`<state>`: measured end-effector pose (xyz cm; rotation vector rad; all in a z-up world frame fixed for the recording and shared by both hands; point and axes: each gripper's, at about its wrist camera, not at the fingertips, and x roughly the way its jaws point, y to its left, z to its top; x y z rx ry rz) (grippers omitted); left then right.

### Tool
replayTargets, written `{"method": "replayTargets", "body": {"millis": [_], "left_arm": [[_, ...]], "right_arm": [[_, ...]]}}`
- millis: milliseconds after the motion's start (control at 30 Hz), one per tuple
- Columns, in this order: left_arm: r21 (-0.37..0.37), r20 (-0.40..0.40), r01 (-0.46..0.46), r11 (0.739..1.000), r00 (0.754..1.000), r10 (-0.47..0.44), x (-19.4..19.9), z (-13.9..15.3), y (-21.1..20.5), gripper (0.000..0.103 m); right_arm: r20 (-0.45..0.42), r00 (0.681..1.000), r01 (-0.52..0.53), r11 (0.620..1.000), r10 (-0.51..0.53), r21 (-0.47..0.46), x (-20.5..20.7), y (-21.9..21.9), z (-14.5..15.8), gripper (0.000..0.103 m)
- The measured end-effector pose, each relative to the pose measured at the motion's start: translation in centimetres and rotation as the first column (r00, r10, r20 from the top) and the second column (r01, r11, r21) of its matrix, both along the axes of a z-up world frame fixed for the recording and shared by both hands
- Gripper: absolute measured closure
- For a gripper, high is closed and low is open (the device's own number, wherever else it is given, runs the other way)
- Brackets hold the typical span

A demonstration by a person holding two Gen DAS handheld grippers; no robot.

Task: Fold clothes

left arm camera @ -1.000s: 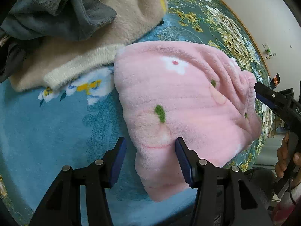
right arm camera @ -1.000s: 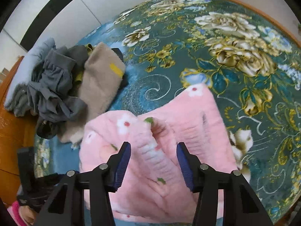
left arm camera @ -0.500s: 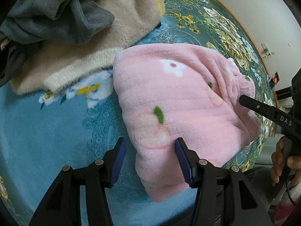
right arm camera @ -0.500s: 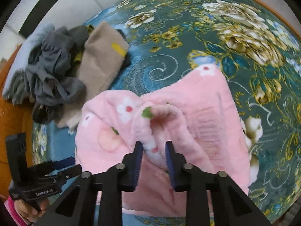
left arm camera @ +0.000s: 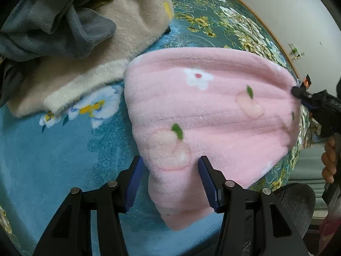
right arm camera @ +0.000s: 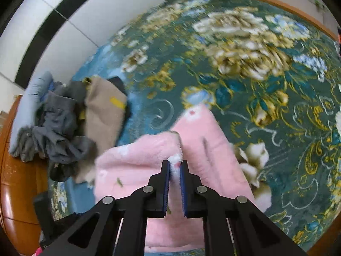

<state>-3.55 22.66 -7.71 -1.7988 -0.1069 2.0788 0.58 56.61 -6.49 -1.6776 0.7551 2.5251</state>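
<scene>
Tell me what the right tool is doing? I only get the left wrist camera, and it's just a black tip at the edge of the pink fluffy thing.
Observer: The right tool is closing its jaws on a raised fold of the pink fleece garment; the fold sits between the pads.
Operator: Is anything behind the grey clothes?
Observer: Yes, a pale blue pillow lies behind the grey clothes pile.
Operator: And behind the pillow?
Observer: A white panelled wall with a black stripe across it.
</scene>
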Motion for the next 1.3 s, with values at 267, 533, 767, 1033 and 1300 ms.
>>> {"method": "replayTargets", "body": {"millis": [267,533,767,1033,1300], "left_arm": [[0.002,0.033,-0.019,1.000,0.999,0.019,-0.2,-0.9,-0.6,0.048],[0.004,0.065,-0.036,0.999,0.997,0.036,-0.6,-2.0,-0.3,0.047],[-0.001,0.070,-0.040,0.999,0.997,0.040,-0.4,-2.2,-0.2,0.047],[-0.004,0.071,-0.043,0.999,0.997,0.043,-0.3,-2.3,-0.1,0.047],[0.093,0.049,0.015,0.996,0.999,-0.020,0.1,-1.4,1.0,0.047]], "right_arm": [[0.065,0.998,-0.003,0.998,0.007,-0.065,-0.2,1.1,-2.2,0.079],[0.107,0.994,0.022,0.977,0.001,-0.211,2.8,3.0,-3.5,0.042],[0.190,0.978,-0.037,0.967,0.087,-0.251,1.5,1.9,-6.5,0.030],[0.185,0.979,-0.054,0.980,0.090,-0.191,0.9,0.3,-5.7,0.046],[0.025,0.997,-0.067,0.968,0.075,-0.243,1.2,2.4,-0.2,0.071]]}}
